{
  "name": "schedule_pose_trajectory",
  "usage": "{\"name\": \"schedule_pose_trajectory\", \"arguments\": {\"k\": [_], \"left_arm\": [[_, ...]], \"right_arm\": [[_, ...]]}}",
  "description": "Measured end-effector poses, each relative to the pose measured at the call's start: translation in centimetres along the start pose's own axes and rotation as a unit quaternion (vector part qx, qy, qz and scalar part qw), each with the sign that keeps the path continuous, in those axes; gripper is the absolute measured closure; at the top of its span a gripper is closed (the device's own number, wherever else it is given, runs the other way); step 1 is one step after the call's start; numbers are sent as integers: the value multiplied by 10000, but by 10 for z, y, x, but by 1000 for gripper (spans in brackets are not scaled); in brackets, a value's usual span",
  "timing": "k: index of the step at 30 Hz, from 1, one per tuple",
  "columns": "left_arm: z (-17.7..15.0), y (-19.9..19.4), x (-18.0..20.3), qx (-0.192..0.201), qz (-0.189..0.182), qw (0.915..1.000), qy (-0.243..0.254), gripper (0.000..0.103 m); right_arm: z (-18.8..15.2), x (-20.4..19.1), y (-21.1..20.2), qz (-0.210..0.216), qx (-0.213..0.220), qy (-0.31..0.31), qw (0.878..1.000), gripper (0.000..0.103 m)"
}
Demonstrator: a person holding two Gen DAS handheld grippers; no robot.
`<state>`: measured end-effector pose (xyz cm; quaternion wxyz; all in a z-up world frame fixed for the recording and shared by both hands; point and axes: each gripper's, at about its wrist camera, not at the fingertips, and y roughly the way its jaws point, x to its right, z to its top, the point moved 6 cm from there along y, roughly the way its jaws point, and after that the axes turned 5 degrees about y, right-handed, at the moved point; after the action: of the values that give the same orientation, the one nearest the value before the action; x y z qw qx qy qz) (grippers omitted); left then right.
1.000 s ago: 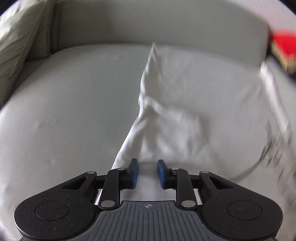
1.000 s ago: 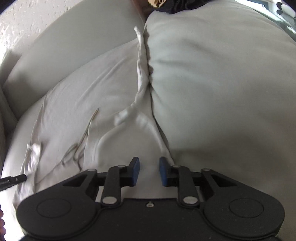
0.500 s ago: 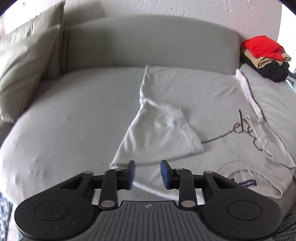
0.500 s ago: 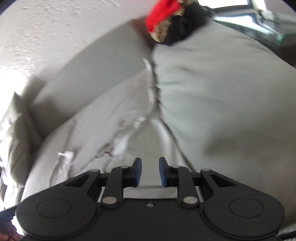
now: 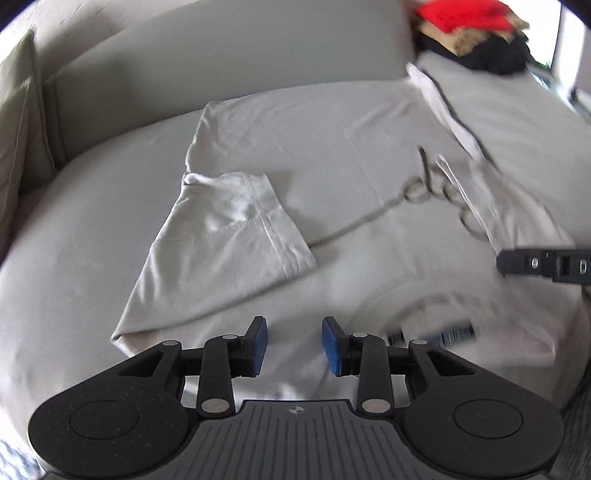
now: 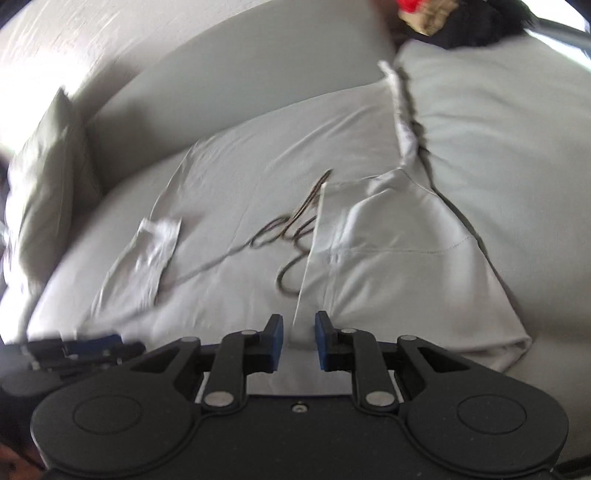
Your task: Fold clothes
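So your pale T-shirt [image 5: 343, 177] is lying spread out on the grey sofa [image 5: 74, 229], collar end near you with the dark label [image 5: 432, 334] showing, hem toward the far backrest. The left sleeve [image 5: 225, 236] is already folded in over the body, and the right sleeve [image 6: 406, 266] is lying flat on its side, right up against the big seat cushion [image 6: 498, 129]. There's a dark squiggly print [image 5: 428, 188] across the chest. Your left gripper [image 5: 293, 345] is hovering just above the near edge with its blue pads spread apart, nothing in them. Your right gripper [image 6: 298, 341] is released too, with the folded edge of the right sleeve running toward the gap between its pads; whether it touches is hard to tell. Far right corner has a stack of folded clothes [image 5: 472, 33], red on top, and there's a throw pillow [image 6: 48, 177] at the left.
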<state>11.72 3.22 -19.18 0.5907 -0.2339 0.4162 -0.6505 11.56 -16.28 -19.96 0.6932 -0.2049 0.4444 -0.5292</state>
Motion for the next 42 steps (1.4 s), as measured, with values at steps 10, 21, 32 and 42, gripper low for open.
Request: {"name": "schedule_pose_trajectory", "arguments": {"k": [10,21,32,42], "left_arm": [[-39,-57,-28,810,-262,9930,-816,74],[-27,-26,6,255,-129,9994,-209,73],[-21,-76,-27,1050,-146,9926,-597,72],[54,-124,-92,1926,-7,9756,-1056,66]], "right_arm": [[-32,16,-65,711,204,440,9963,83],[-39,-4,-39,216,-146,-50,9996,83],[-20,-12,-89,762,284,72,9967,83],[81,-39,-100,982,907,140,9909,78]]}}
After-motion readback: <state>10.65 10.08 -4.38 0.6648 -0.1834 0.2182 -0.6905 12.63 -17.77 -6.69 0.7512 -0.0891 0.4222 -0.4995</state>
